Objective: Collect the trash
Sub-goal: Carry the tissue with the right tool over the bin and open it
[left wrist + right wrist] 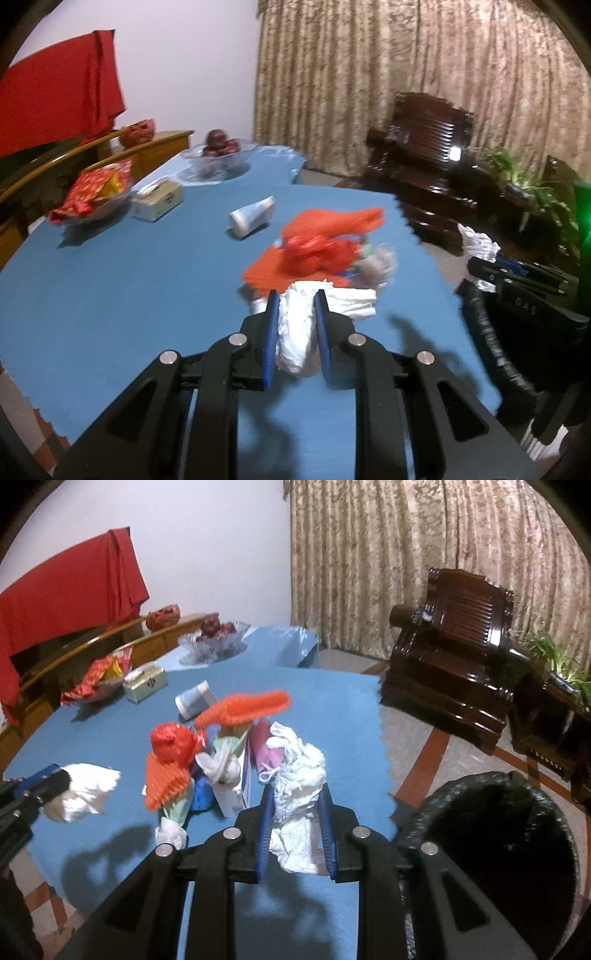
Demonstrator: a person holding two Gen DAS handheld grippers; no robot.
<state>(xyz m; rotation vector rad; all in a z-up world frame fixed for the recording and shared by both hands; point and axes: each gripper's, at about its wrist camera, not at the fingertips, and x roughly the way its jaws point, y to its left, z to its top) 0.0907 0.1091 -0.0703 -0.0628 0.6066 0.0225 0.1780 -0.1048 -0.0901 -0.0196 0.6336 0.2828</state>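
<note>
The left gripper (297, 299) is clamped on a crumpled white tissue wad (299, 339), its blue pads pressed against both sides. The right gripper (297, 797) is likewise narrowed onto a second wad of crumpled white paper (297, 801), which rises above the fingertips.

Landmark: the trash pile (207, 760) on the blue tablecloth (110, 734). Both held wads sit on the near side of the pile, the left one to its left, the right one to its right, and both are clear of the cloth. The pile comprises orange corrugated pieces, a red plastic bag, pale wrappers and a small white box.

Just beyond the pile a white tube (194, 701) lies on its side. Farther beyond, to the left, stand a tissue box (146, 683), a dish of red packets (98, 681) and a glass bowl of dark red fruit (214, 638).

A black-lined bin (491, 853) stands off the table edge, right of the pile, its mouth open.
</note>
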